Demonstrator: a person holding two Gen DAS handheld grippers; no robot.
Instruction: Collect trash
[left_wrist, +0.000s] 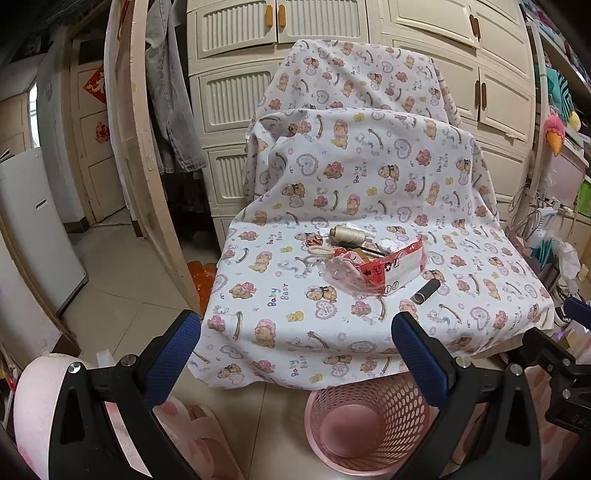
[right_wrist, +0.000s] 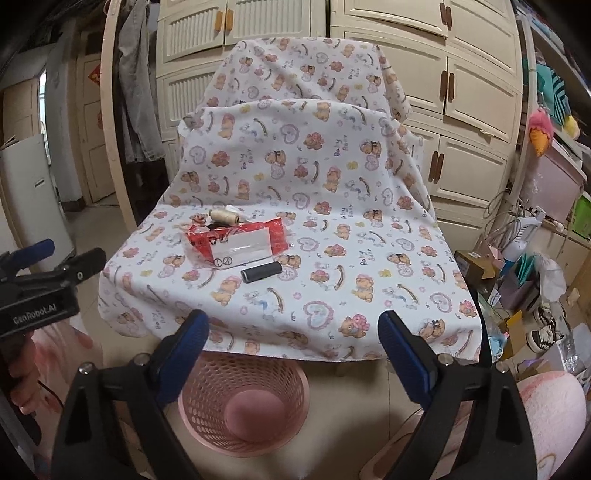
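A red and white plastic wrapper (left_wrist: 384, 267) (right_wrist: 240, 242) lies on the bear-print cloth over a chair seat (left_wrist: 280, 325) (right_wrist: 332, 288). A clear crumpled plastic piece (left_wrist: 338, 275) lies at its left. A black spool (left_wrist: 426, 291) (right_wrist: 261, 274) lies in front of it, a cream thread spool (left_wrist: 345, 236) (right_wrist: 223, 216) behind. A pink mesh bin (left_wrist: 369, 424) (right_wrist: 243, 402) stands empty on the floor below the seat's front edge. My left gripper (left_wrist: 295, 343) and right gripper (right_wrist: 293, 339) are both open and empty, held before the seat above the bin.
Cream cupboards (left_wrist: 443, 22) stand behind the chair. A wooden frame (left_wrist: 144, 147) with hanging clothes is at the left. Boxes, shoes and cables (right_wrist: 524, 295) crowd the floor at the right. Pink slippers (left_wrist: 199, 432) lie beside the bin.
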